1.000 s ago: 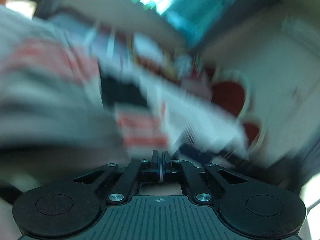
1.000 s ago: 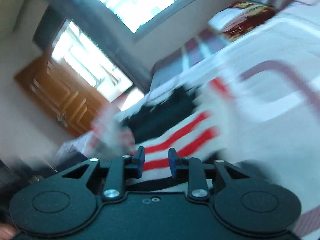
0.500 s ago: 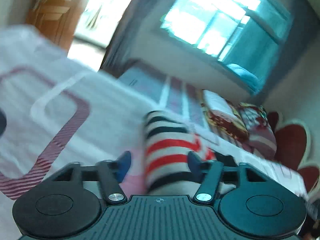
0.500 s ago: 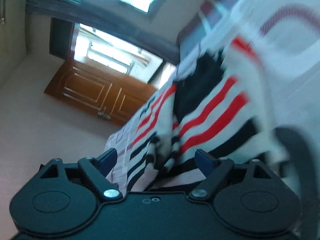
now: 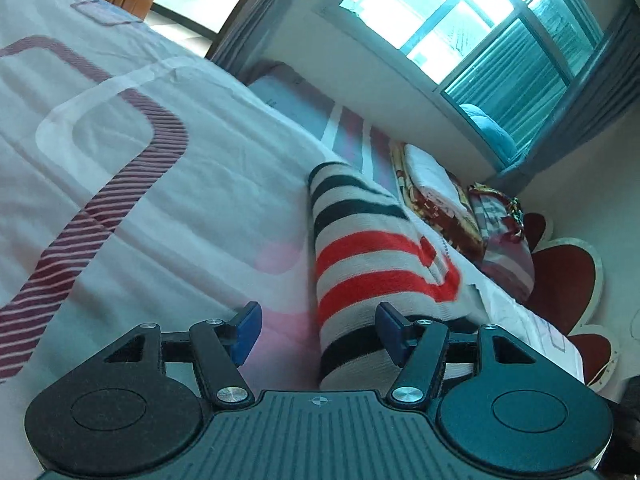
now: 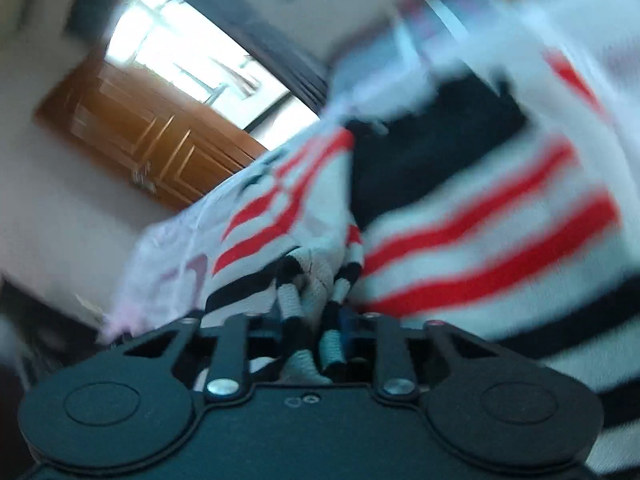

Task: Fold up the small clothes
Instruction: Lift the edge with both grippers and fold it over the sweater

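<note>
1. The striped knit garment (image 5: 368, 264), banded red, black and pale grey, lies on the bed (image 5: 168, 184). In the left wrist view it runs as a long folded ridge from lower centre up toward mid-frame, which suits a fold line already laid lengthwise.
2. The left tongs (image 5: 318, 330) stand fairly wide with nothing gripped. The left blue pad (image 5: 246, 330) is over bare bedcover; the right one sits against the near end of the ridge. That straddle looks like lining up to take the folded edge.
3. The right tongs (image 6: 310, 336) have just been closing and are now narrow, with bunched striped cloth caught between the pads at lower centre of the right wrist view. The fabric fans upward from there, so I judge it is held at an edge or cuff to carry it across.
4. The right wrist view is blurred, so which part of the garment is pinched cannot be told.
5. No brand, label or writing is readable on the garment, bedcover or tongs.
</note>
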